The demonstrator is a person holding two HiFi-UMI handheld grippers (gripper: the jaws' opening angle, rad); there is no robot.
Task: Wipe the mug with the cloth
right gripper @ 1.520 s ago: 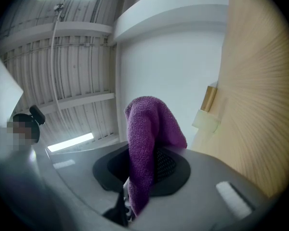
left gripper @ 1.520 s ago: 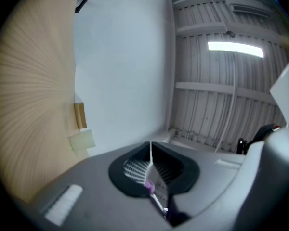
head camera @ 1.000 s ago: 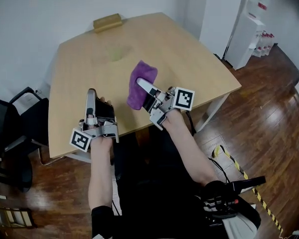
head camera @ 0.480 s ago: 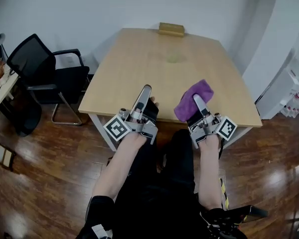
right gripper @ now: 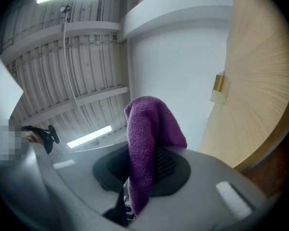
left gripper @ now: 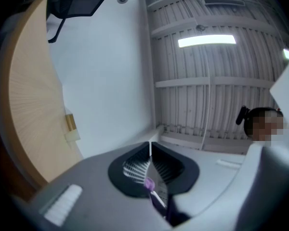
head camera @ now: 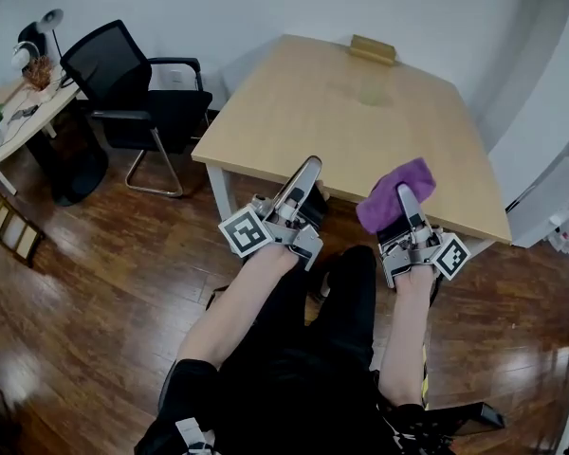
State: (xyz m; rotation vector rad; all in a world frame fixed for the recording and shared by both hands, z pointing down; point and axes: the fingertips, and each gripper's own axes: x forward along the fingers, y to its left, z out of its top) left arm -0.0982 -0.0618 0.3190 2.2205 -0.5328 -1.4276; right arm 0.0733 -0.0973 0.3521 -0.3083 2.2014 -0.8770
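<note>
My right gripper (head camera: 404, 197) is shut on a purple cloth (head camera: 394, 191), which bunches up over its fingertips; in the right gripper view the cloth (right gripper: 147, 138) hangs down between the jaws and hides the pads. My left gripper (head camera: 309, 166) is shut, its pads (left gripper: 150, 150) meeting in a thin line with only a tiny purple fleck low between them. Both grippers point upward, just off the near edge of the light wooden table (head camera: 294, 112). I cannot make out a mug; only a faint greenish patch (head camera: 373, 91) shows on the tabletop.
A small wooden block (head camera: 373, 48) lies at the table's far edge. A black office chair (head camera: 133, 88) stands left of the table, and a white round table (head camera: 14, 126) further left. White cabinet (head camera: 564, 207) at the right. Dark wooden floor (head camera: 95, 282) below.
Both grippers have drawn back from over the tabletop to its near edge, the cloth still held in the right one. The head view has swung left, bringing the chair into sight.
</note>
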